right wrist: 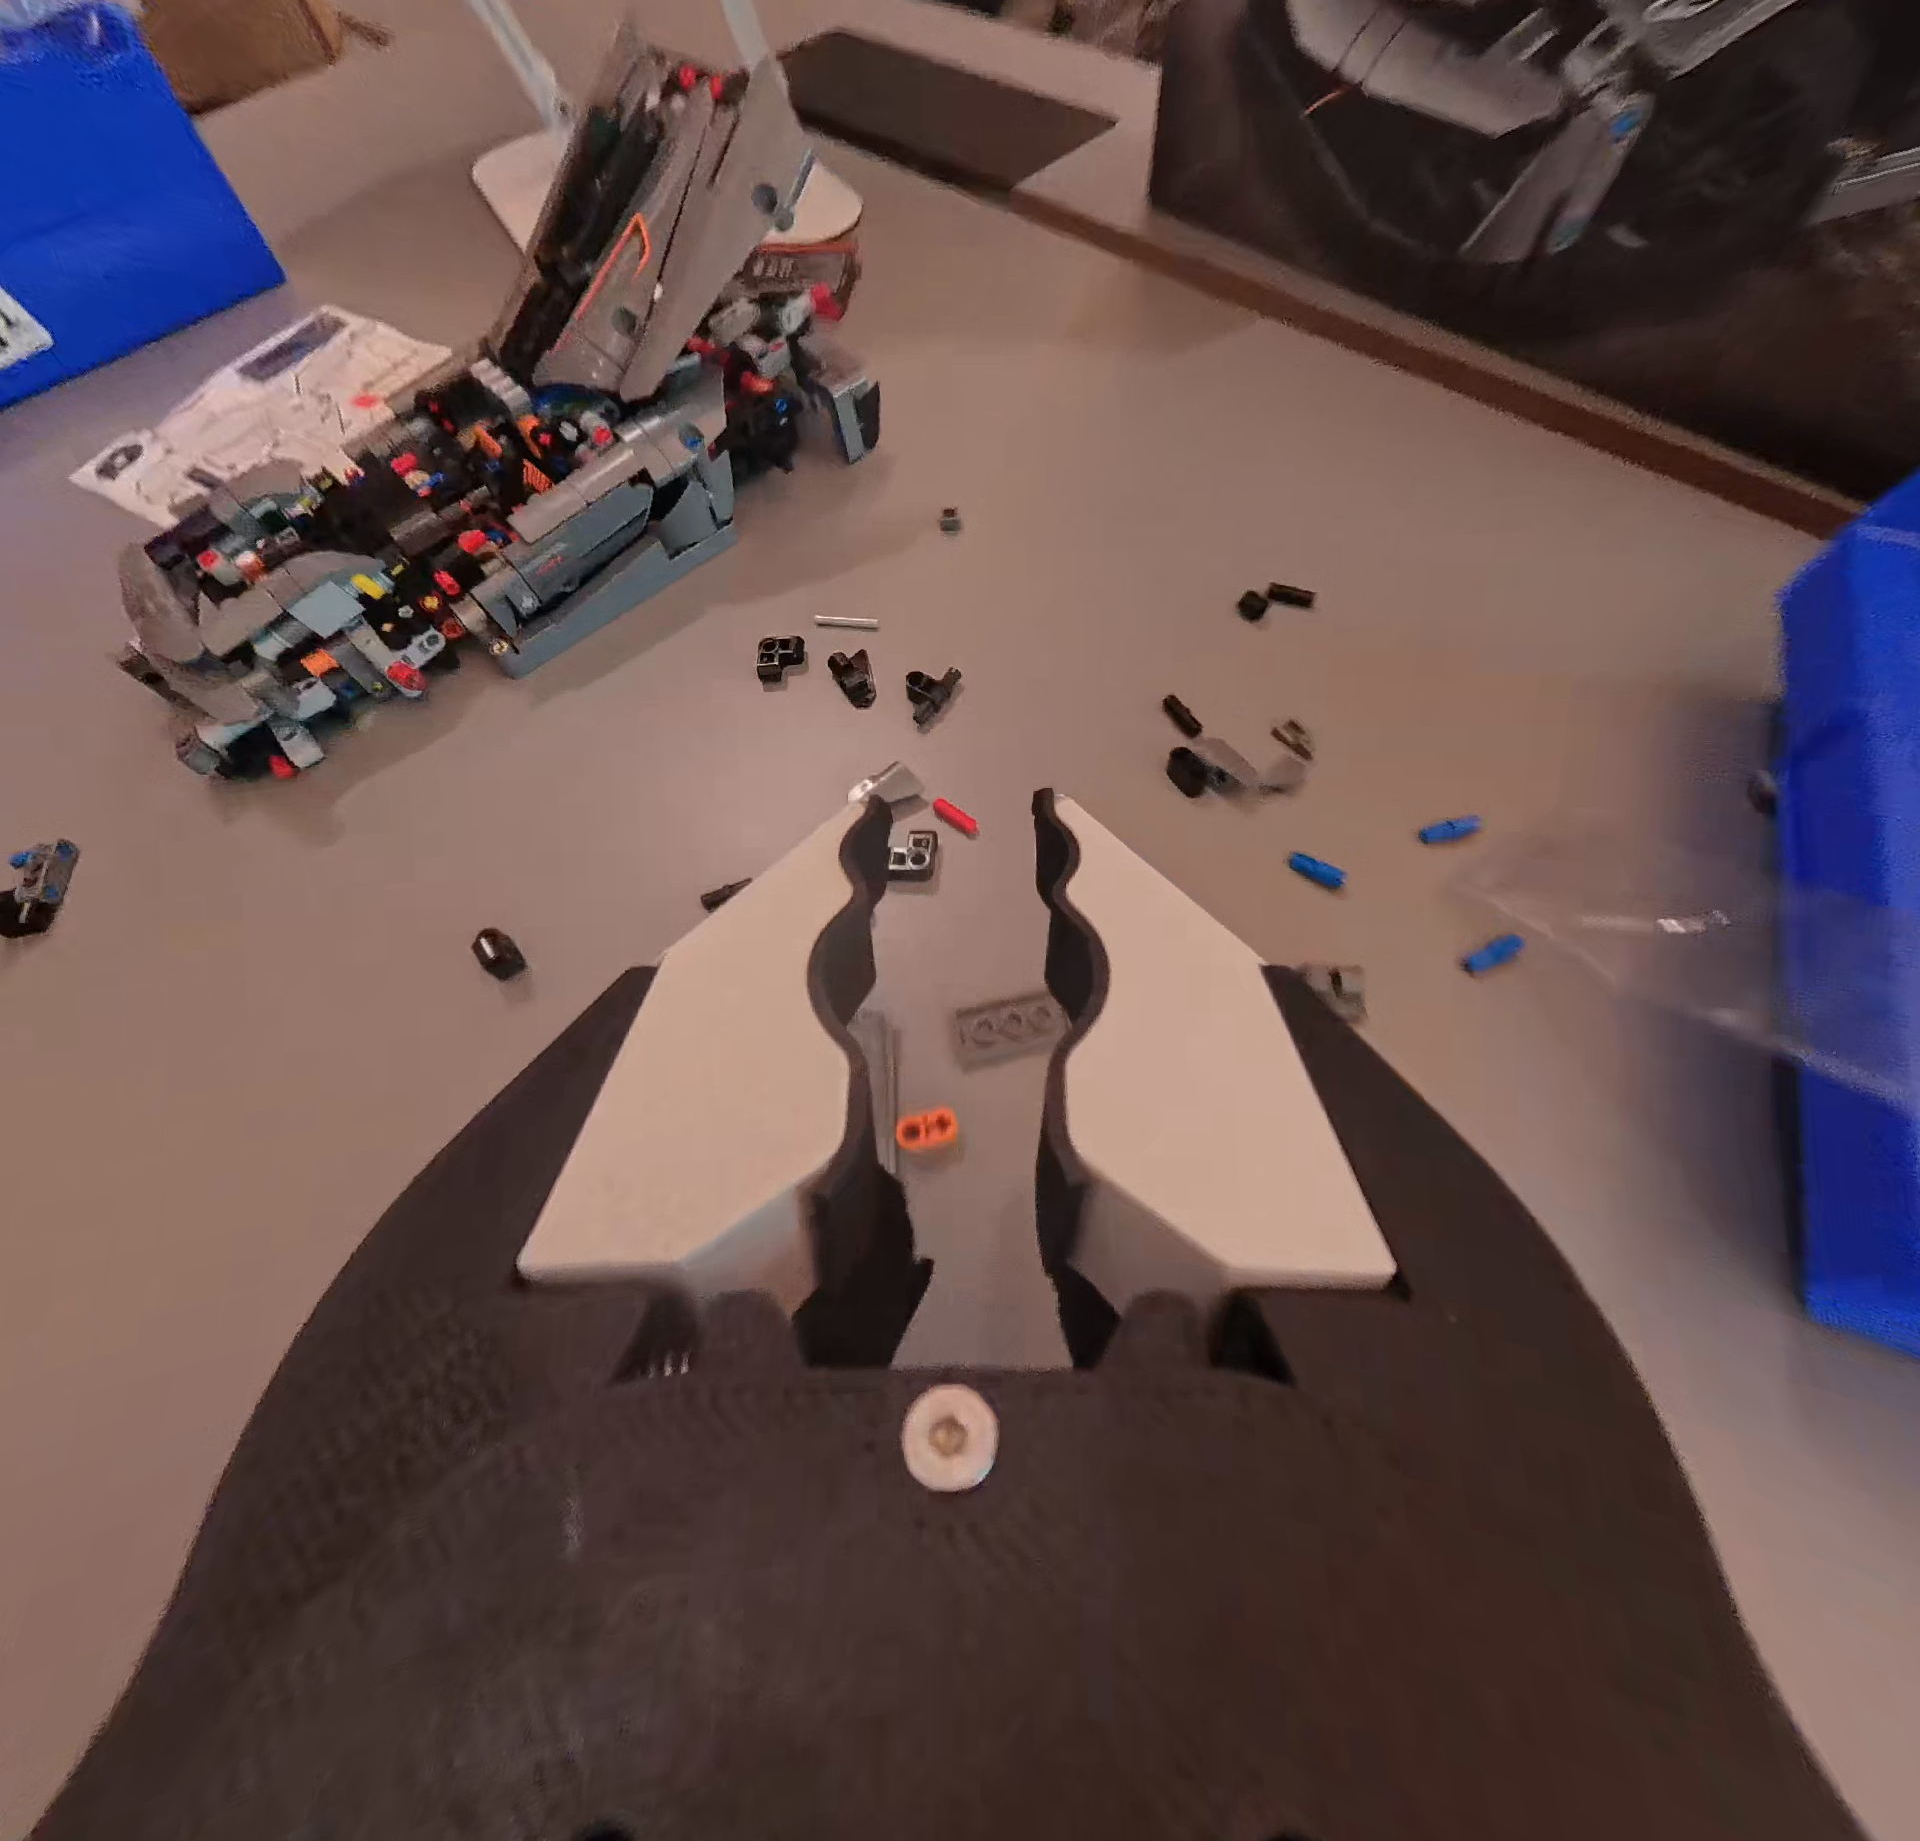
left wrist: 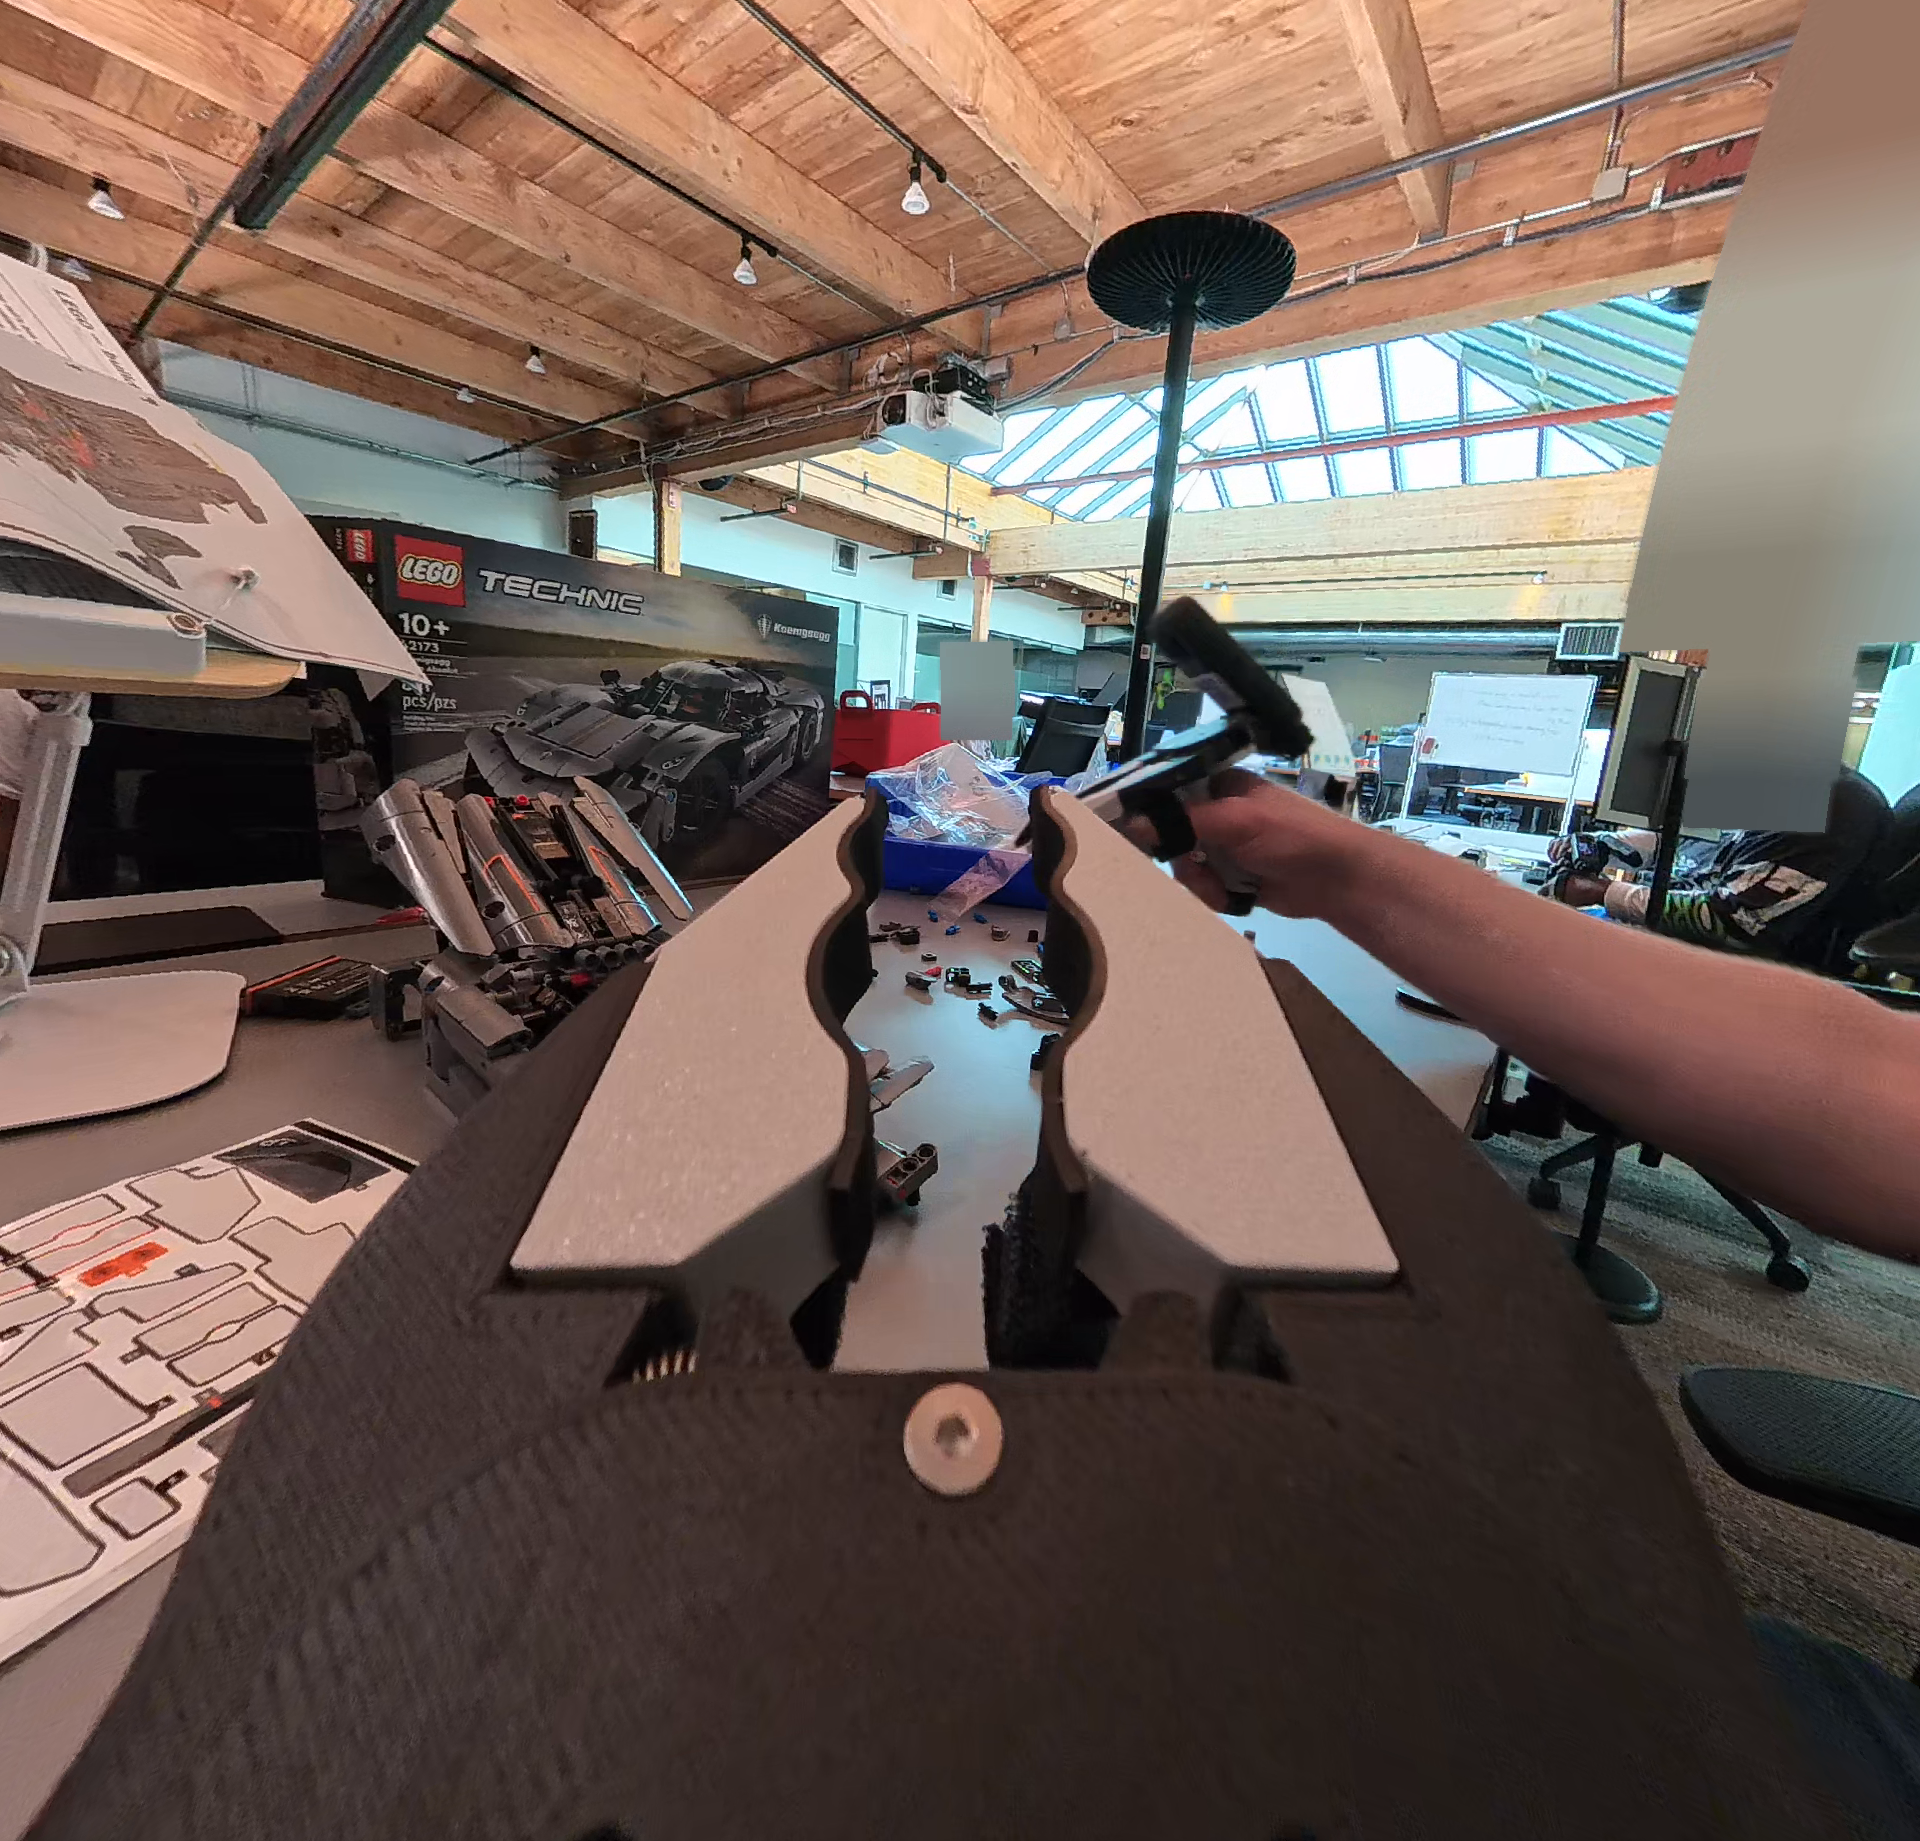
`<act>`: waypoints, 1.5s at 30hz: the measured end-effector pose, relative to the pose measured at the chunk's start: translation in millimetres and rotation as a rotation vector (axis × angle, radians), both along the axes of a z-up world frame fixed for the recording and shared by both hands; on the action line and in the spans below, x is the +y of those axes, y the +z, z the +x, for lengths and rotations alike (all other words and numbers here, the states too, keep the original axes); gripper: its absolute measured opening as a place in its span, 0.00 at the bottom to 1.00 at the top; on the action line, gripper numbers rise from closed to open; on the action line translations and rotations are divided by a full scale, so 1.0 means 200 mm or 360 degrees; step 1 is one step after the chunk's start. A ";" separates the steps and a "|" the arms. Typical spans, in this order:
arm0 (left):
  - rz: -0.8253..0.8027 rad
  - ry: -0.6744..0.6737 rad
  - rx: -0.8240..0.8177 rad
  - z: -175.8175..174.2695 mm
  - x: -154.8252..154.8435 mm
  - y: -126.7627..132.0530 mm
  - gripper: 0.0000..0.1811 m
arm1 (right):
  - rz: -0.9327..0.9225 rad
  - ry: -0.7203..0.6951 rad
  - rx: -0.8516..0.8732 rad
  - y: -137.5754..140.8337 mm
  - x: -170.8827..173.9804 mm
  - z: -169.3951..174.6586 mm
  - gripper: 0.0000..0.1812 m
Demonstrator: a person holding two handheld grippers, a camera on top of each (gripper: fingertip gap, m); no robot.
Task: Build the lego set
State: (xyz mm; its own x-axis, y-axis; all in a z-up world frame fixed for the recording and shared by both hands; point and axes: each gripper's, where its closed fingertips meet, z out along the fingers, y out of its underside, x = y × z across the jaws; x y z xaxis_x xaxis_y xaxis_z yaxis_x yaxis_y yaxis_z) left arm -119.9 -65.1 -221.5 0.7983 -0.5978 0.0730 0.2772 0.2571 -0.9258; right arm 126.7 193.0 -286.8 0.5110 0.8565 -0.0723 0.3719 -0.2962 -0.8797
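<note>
The half-built grey and black lego car sits on the grey table, its rear panel tilted up; it also shows in the left wrist view. Loose pieces lie scattered to its right: black connectors, blue pins, a red pin, a grey plate and an orange piece. My right gripper is open and empty, hovering above these pieces. My left gripper is open and empty, held low over the table, aimed at the loose pieces. The right gripper, held in a hand, shows farther off.
The lego box stands at the back of the table. A blue bin with plastic bags is at the right, another blue bin at the far left. A sticker sheet and a stand holding the instruction booklet are left. Spacing between my two grippers at the tips: around 35 centimetres. It is some 8 centimetres from my right tips to the grey plate. The left gripper is farther from the red pin, some 35 centimetres, than the right, some 10 centimetres.
</note>
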 end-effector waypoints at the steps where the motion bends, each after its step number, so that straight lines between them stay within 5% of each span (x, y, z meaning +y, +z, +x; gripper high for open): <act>1: -0.0001 -0.0003 -0.0001 0.00 0.00 0.00 0.14 | -0.0031 0.0045 -0.0047 -0.02 0.03 -0.05 0.15; 7: -0.0011 -0.0028 -0.0001 0.00 0.00 0.00 0.14 | -0.0197 0.0337 -0.0249 -0.17 0.08 -0.30 0.18; 20: -0.0023 -0.0040 0.0005 0.01 0.01 0.00 0.14 | -0.0128 0.0624 -0.0612 -0.36 0.07 -0.57 0.16; 29: -0.0013 -0.0064 -0.0010 0.01 0.00 0.00 0.14 | -0.0139 0.0388 -0.0464 -0.17 0.22 -0.28 0.16; 35: -0.0028 -0.0059 0.0000 0.01 0.01 0.00 0.15 | -0.0210 0.0420 -0.0547 -0.21 0.19 -0.09 0.16; 45: -0.0050 -0.0050 0.0011 0.01 0.03 -0.01 0.14 | -0.0188 0.0135 -0.0634 -0.15 0.30 0.22 0.15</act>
State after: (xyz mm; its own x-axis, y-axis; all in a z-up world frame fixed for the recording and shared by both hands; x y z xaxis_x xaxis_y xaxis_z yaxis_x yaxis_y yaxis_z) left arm -117.7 -59.9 -223.8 0.7799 -0.6198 0.0868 0.2782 0.2191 -0.9352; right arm 171.0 252.2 -316.0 0.4470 0.8944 0.0167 0.7034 -0.3399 -0.6243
